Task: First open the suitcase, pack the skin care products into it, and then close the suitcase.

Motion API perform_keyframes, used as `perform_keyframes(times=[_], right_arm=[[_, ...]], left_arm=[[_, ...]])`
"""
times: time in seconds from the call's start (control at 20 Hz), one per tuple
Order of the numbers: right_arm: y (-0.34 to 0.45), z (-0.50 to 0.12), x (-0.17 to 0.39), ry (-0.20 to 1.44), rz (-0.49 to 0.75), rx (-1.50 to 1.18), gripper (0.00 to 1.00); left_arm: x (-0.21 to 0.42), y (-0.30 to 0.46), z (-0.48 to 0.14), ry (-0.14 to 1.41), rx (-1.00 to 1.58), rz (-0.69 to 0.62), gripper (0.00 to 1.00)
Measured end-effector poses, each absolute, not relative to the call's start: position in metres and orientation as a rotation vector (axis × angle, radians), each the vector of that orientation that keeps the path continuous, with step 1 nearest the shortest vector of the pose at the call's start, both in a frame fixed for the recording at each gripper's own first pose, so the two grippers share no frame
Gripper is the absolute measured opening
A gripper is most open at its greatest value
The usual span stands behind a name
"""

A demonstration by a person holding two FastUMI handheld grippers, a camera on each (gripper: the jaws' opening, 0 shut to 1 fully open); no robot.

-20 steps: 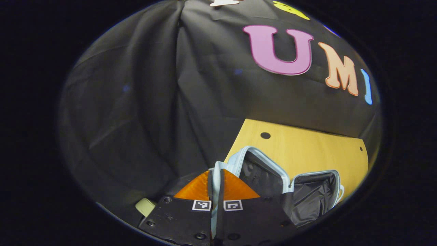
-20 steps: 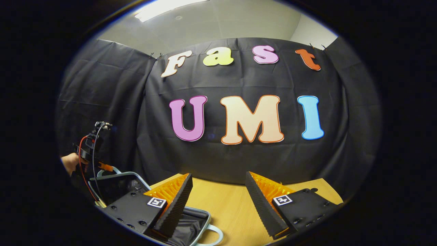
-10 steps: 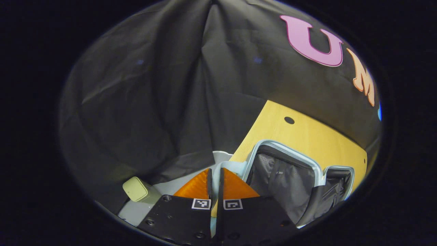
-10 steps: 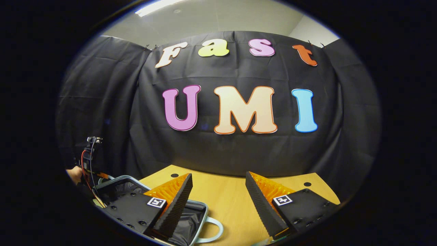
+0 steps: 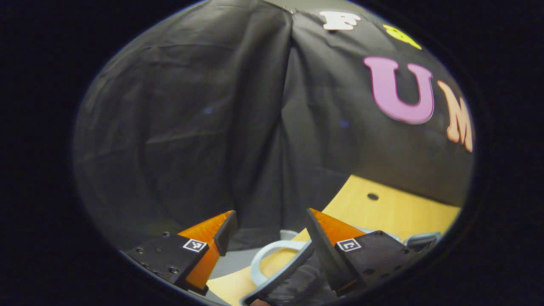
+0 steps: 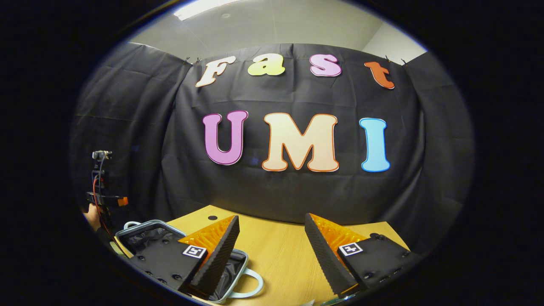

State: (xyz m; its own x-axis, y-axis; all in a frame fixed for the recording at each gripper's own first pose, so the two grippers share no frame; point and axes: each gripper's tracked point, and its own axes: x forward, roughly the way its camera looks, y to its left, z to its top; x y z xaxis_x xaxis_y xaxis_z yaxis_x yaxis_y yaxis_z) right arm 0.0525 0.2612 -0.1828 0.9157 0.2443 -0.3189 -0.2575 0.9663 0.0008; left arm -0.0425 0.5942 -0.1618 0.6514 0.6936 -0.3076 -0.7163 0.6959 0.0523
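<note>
The pale blue suitcase (image 6: 146, 222) lies open on the wooden table (image 6: 280, 255), its black lining (image 6: 227, 278) showing and a loop handle (image 6: 251, 290) at its near end. My right gripper (image 6: 272, 216) hovers open above the table, its left finger over the suitcase's near half. My left gripper (image 5: 271, 211) is open with nothing between its fingers; a pale blue suitcase handle (image 5: 265, 255) and a dark edge of the case lie just below it. In the right gripper view the left gripper (image 6: 102, 197) and a hand (image 6: 90, 214) show beyond the suitcase's far left.
The table (image 5: 395, 212) has small round holes near its back edge (image 6: 212, 217). The black cloth wall stands close behind and to the left. A small pale green thing (image 6: 114, 247) peeks out beside the suitcase's left side.
My left gripper, shut on the suitcase lid's pale blue edge a second ago, has opened and let go. The lid has swung down to lie open. The right gripper stayed nearly still.
</note>
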Motion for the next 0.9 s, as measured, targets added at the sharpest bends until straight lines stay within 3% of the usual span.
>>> perform_keyframes(times=[0.25, 0.55, 0.9], right_arm=[[0.232, -0.170, 0.048, 0.289, 0.273, -0.012, 1.00], [0.175, -0.151, 0.048, 0.248, 0.240, 0.029, 1.00], [0.111, -0.140, 0.044, 0.225, 0.185, 0.057, 0.99]], left_arm=[[-0.059, 0.527, -0.079, 0.190, -0.057, 0.698, 0.93], [-0.072, 0.431, -0.047, 0.130, 0.018, 0.509, 0.92], [-0.030, 0.284, -0.038, 0.101, 0.009, 0.326, 0.95]])
